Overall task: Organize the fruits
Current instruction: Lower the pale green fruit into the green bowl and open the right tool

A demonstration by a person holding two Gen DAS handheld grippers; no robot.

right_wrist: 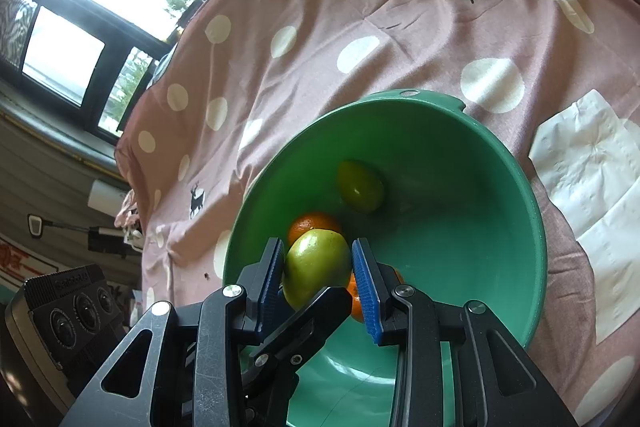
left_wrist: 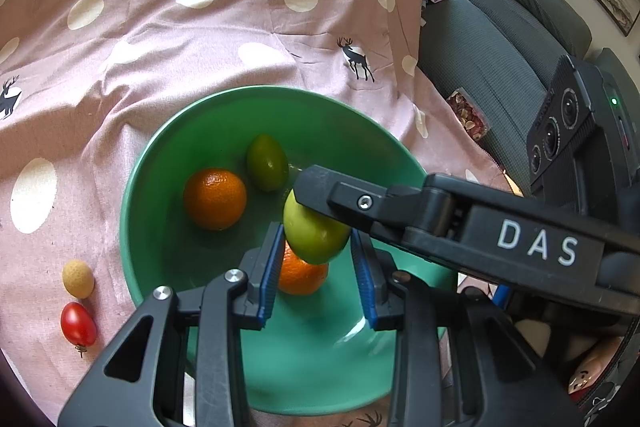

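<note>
The right gripper has its blue-padded fingers clenched on a yellow-green apple, held above the inside of the green bowl. The left gripper hangs over the same bowl with its fingers apart, grasping nothing I can see. Inside the bowl lie two oranges and a dark green lime; just outside its left rim, on the pink spotted cloth covering the surface, lie a small tan fruit and a red cherry tomato.
</note>
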